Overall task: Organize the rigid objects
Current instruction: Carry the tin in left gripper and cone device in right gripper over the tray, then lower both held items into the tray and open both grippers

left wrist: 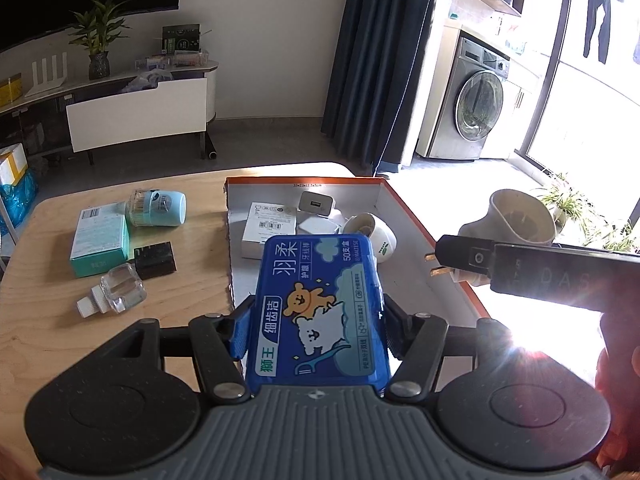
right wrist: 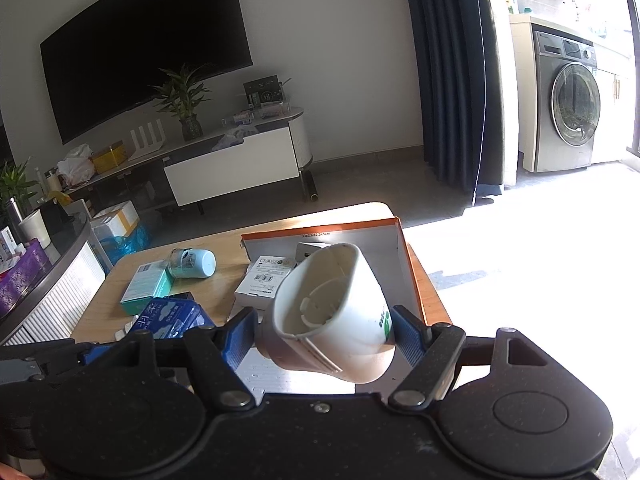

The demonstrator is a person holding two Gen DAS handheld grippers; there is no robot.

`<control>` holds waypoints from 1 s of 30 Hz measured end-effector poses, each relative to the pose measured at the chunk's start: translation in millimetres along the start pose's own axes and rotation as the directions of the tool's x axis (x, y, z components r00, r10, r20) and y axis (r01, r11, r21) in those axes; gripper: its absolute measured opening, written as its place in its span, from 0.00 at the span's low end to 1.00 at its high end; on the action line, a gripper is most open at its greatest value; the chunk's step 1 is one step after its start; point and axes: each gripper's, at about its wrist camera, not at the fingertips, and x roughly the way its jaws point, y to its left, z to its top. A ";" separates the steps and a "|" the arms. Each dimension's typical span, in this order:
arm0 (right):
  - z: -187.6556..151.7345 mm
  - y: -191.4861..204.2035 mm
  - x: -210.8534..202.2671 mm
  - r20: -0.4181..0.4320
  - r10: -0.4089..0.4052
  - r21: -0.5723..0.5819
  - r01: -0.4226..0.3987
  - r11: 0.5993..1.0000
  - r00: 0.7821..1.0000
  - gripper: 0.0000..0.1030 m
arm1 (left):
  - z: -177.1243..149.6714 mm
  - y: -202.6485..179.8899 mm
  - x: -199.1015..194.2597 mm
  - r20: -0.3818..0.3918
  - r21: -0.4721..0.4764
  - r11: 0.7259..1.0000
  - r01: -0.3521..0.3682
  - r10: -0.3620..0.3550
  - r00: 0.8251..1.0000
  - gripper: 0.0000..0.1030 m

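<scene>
My left gripper is shut on a blue dental floss box with cartoon bears, its blue pads pressing both long sides. It hangs over the near left edge of an orange-rimmed cardboard tray. My right gripper is shut on a white cup with a green logo, tilted with its mouth up and away, above the tray. The left wrist view shows that cup at the tray's right side. The floss box appears low left in the right wrist view.
Inside the tray lie a white labelled box, a grey charger, a white cube and another white cup. On the wooden table to the left: a teal box, a pale blue jar, a black block, a clear bottle.
</scene>
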 end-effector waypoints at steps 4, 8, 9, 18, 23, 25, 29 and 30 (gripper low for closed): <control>0.5 -2.3 2.1 -0.005 -0.011 -0.004 0.011 1.000 1.000 0.85 | 0.9 -1.4 4.0 -0.006 0.005 1.000 0.004 -0.004 1.000 0.61; 2.0 -4.0 4.8 -0.008 -0.016 -0.006 0.016 1.000 1.000 0.85 | 1.1 -3.9 7.3 -0.011 0.010 1.000 0.009 -0.009 1.000 0.61; 2.3 -4.2 5.4 -0.009 -0.017 -0.008 0.017 1.000 1.000 0.85 | 1.5 -4.3 8.7 -0.012 0.011 1.000 0.010 -0.009 1.000 0.61; 4.1 -4.0 14.0 -0.022 -0.028 -0.009 0.028 1.000 0.999 0.85 | 2.8 -5.9 16.8 -0.025 0.016 1.000 0.016 -0.015 1.000 0.61; 5.9 -5.3 20.6 -0.034 -0.031 -0.009 0.030 0.999 0.999 0.85 | 2.7 -7.5 20.5 -0.034 0.018 1.000 0.018 -0.017 0.999 0.61; 6.5 -6.0 23.1 -0.037 -0.034 -0.010 0.034 0.999 0.999 0.85 | 3.6 -7.4 22.4 -0.036 0.018 1.000 0.017 -0.017 0.999 0.61; 7.4 -7.7 28.6 -0.046 -0.038 -0.011 0.038 0.999 0.998 0.85 | 5.1 -8.4 26.7 -0.041 0.016 1.000 0.020 -0.020 0.999 0.61; 7.7 -7.7 29.8 -0.050 -0.039 -0.012 0.039 0.999 0.998 0.85 | 5.3 -9.0 27.9 -0.042 0.017 1.000 0.020 -0.020 0.999 0.61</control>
